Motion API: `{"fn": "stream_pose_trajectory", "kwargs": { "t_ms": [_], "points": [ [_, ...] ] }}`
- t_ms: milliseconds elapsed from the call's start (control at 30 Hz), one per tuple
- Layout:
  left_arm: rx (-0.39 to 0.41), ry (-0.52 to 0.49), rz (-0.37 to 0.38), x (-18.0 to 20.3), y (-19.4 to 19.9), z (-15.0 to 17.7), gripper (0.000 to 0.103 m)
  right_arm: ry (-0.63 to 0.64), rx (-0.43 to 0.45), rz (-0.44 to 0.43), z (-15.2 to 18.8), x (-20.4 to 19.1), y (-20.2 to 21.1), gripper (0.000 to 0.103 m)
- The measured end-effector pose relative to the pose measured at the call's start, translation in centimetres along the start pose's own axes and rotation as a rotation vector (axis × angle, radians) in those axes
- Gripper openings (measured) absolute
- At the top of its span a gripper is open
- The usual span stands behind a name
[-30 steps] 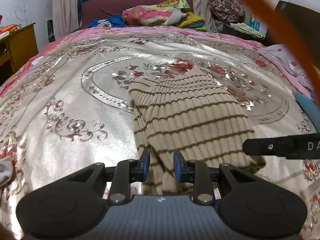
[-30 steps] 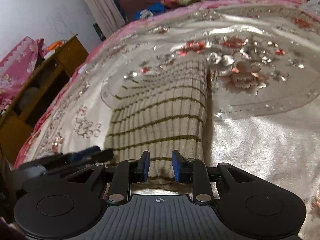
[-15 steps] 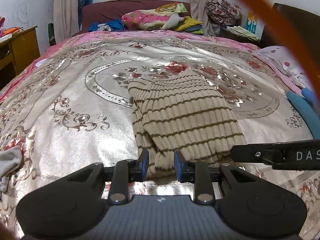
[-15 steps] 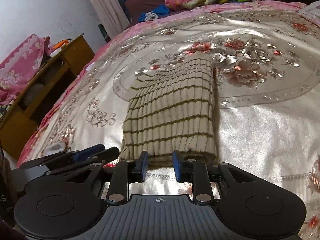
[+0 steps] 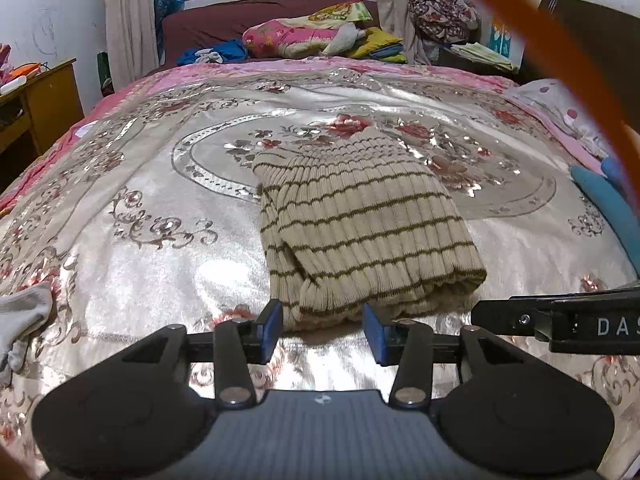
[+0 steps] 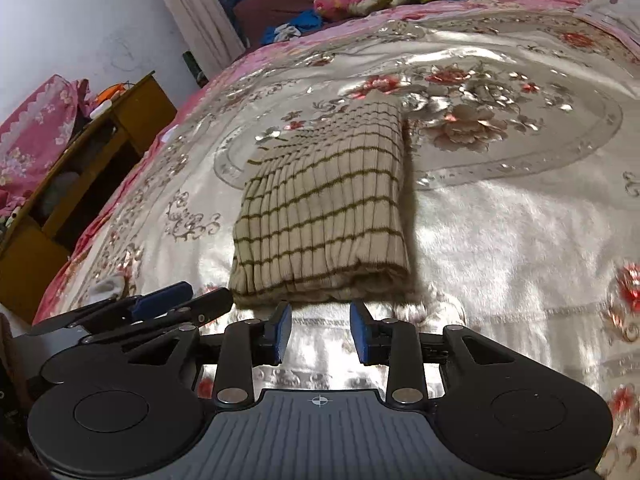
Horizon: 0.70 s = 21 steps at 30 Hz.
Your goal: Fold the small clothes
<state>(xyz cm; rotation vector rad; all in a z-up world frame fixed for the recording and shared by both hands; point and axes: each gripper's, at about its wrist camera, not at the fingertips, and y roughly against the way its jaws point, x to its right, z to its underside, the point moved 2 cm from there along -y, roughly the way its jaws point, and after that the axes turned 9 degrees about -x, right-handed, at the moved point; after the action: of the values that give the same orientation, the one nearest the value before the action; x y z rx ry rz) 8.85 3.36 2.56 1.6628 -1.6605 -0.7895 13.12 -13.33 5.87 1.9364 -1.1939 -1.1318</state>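
Release looks like the step in hand: my left tongs and right tongs have just been opening, nothing clamped, just short of the folded beige brown-striped ribbed knit garment on the shiny floral bedspread, so next I need another small garment.

White capital letters "DAS" are legible on the black body of the right gripper, which enters the left wrist view at the right edge; the lettering is cut off by the frame border. No other text, label, brand, number or sign can be read in either view
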Motion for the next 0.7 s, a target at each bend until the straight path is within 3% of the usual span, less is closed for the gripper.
{"fn": "stream_pose_trajectory", "kwargs": {
  "t_ms": [700],
  "points": [
    [-0.038, 0.006, -0.035, 0.9, 0.8, 3.2, 0.073, 0.024, 0.032, 0.061, 3.4, -0.2, 1.4, 0.048]
  ]
}}
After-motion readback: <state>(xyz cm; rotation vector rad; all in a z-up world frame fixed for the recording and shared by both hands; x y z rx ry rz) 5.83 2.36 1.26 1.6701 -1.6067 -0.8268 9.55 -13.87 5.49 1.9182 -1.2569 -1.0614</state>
